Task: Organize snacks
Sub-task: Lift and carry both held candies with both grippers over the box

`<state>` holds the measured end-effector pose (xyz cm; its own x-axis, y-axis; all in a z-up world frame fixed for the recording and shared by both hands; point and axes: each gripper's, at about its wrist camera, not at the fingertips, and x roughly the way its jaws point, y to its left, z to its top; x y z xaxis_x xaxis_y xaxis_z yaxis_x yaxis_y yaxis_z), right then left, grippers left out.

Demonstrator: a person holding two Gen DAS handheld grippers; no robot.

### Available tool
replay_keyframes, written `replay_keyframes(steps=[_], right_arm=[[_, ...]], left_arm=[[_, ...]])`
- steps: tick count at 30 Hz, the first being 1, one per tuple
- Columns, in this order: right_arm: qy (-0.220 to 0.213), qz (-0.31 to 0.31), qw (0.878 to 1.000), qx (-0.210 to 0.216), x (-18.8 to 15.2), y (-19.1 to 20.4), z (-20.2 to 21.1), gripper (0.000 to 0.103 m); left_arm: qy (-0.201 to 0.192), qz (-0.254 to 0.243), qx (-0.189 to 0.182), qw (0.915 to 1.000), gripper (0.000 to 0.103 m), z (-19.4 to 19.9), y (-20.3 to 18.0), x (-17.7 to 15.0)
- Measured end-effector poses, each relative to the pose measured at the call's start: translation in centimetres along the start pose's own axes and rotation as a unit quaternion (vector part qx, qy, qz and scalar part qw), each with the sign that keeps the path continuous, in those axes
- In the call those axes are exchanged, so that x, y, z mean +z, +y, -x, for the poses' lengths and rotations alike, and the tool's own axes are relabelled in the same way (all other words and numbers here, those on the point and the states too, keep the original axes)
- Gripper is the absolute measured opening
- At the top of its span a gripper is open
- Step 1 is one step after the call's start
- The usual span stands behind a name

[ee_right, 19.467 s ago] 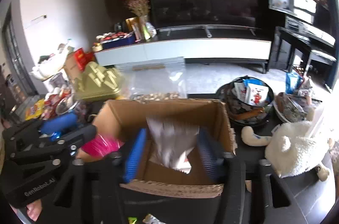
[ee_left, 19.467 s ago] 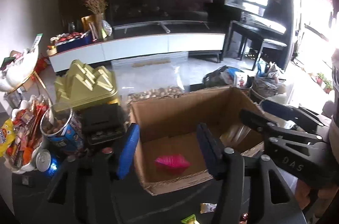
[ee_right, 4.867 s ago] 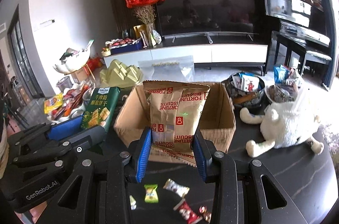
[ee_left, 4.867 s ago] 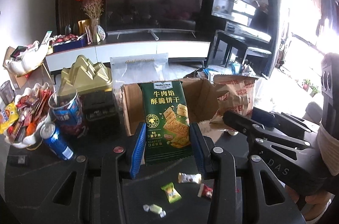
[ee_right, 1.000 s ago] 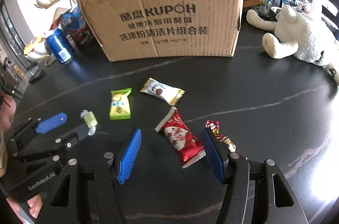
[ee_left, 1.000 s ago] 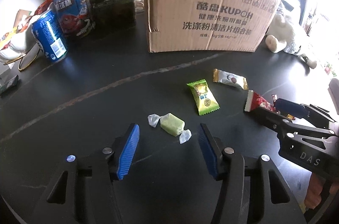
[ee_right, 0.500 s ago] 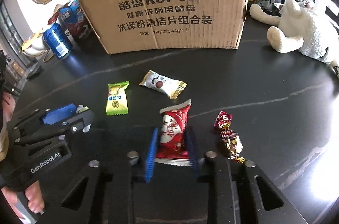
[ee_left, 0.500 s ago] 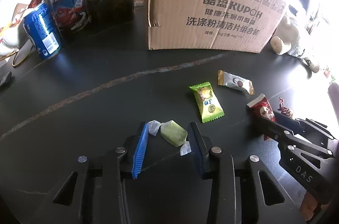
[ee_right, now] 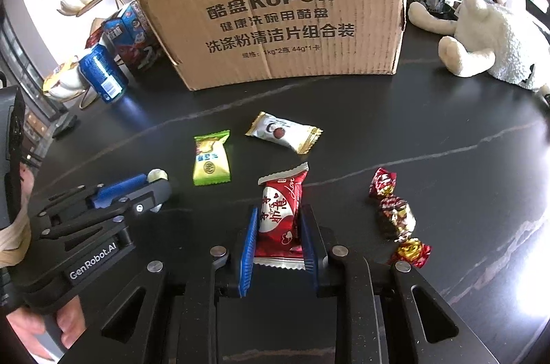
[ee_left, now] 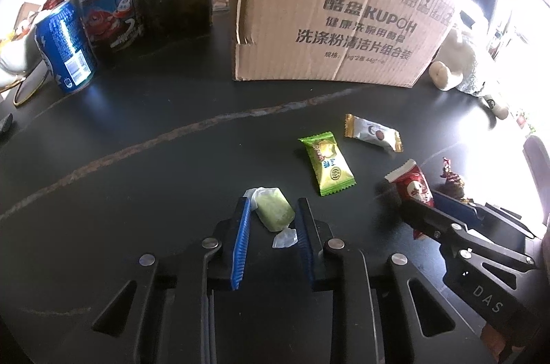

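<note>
Left gripper [ee_left: 271,216] jaws closing on the pale green candy [ee_left: 275,212], which sits skewed between the pads on the dark table [ee_left: 137,178]. Right gripper [ee_right: 278,226] is clamped on the red snack pack [ee_right: 280,212]. Cardboard box [ee_right: 275,20] stands well ahead of both. Risk: the skewed candy likely squirts out on lift; the slick red wrapper could slide during transfer.

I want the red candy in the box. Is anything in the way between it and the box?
Only loosely: the white-and-gold candy lies on the table between the red candy and the cardboard box, whose tall front wall must be lifted over.
</note>
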<state>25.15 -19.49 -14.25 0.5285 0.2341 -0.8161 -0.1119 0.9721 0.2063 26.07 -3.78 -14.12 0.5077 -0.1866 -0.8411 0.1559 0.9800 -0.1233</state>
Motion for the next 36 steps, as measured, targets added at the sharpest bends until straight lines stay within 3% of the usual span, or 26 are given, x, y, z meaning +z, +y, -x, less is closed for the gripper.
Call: replay_keyframes(steps=[13, 36], right_arm=[[-0.031, 0.001, 0.999, 0.021, 0.0, 0.9, 3.6, 0.026], [-0.132, 0.011, 0.991, 0.028, 2.0, 2.3, 12.9, 0.026]], left_arm=[[-0.039, -0.017, -0.015, 0.9990, 0.026, 4.9, -1.4, -0.4], [-0.137, -0.045, -0.031, 0.9891, 0.026, 14.5, -3.5, 1.8]])
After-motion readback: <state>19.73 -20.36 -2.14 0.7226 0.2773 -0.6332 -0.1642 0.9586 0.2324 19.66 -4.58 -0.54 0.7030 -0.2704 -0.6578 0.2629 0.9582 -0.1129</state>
